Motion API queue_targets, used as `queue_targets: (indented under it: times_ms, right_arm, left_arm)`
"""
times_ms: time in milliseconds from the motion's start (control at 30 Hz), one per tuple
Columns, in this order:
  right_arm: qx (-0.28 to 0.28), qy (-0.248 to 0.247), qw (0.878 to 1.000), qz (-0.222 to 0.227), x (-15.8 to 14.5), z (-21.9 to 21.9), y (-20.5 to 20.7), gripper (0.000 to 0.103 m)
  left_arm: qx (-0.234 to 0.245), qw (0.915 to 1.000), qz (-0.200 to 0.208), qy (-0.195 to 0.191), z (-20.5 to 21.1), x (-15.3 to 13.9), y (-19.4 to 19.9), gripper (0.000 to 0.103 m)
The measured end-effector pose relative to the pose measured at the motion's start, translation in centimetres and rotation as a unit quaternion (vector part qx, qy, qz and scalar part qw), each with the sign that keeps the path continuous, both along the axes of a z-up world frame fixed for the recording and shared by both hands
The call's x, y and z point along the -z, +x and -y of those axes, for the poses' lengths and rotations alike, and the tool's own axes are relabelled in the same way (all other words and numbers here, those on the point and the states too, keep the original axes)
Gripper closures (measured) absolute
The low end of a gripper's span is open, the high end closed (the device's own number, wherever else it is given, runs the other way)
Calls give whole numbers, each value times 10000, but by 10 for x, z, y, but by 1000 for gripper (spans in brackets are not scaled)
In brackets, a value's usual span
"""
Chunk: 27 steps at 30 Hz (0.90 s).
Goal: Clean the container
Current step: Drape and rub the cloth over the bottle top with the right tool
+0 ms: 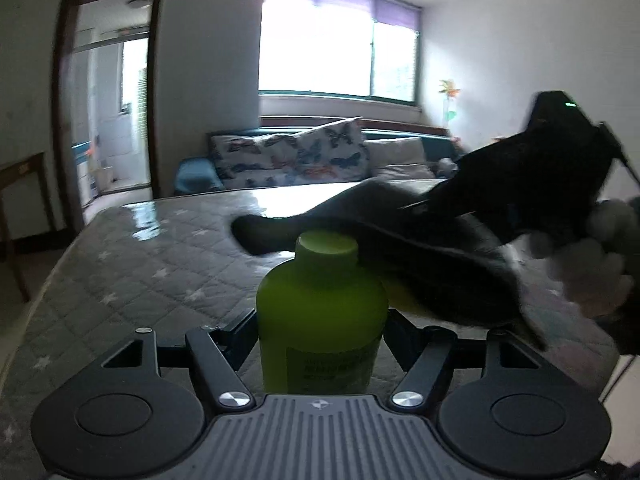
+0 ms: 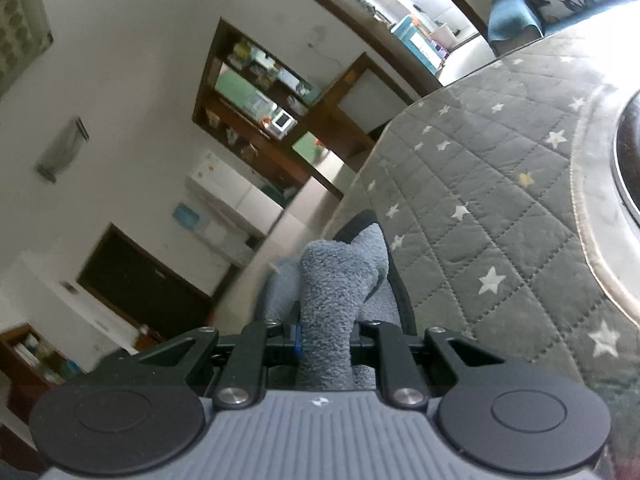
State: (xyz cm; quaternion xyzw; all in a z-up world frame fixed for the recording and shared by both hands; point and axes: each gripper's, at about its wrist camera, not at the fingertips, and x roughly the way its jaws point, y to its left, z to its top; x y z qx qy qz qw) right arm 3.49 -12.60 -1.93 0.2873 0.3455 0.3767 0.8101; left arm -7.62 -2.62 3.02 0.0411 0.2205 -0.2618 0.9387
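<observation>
Left hand-held gripper (image 1: 322, 332) tight around green bottle (image 1: 322, 304).

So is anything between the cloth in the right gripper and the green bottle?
Nothing visible. The left gripper holds the green bottle upright; the cloth, shut in the right gripper, hangs right by its cap.

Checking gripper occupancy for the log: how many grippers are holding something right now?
2. The left gripper clamps the green bottle upright. The right gripper pinches a grey cloth, which reaches across behind the bottle's cap in the left wrist view.
</observation>
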Motion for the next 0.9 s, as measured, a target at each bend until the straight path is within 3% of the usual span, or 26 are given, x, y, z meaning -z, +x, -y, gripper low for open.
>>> queue_targets:
  times_ms: [167, 400, 567, 700, 900]
  right_arm:
    - [94, 173, 9995, -263, 10, 0, 25, 88]
    - [114, 93, 9972, -740, 42, -7, 51, 88]
    - [223, -520, 9948, -842, 50, -4, 38, 88]
    - [363, -425, 9965, -628, 39, 8, 21, 88]
    - [205, -63, 9982, 553, -23, 9, -9, 88]
  left_arm:
    - [252, 9996, 69, 53, 1, 3, 5, 32]
    - [243, 9997, -7, 91, 4, 2, 7, 32]
    - [226, 9996, -70, 145, 4, 0, 9, 32]
    - [224, 9995, -63, 206, 5, -1, 13, 32]
    - [225, 9994, -97, 244, 8, -2, 12, 32]
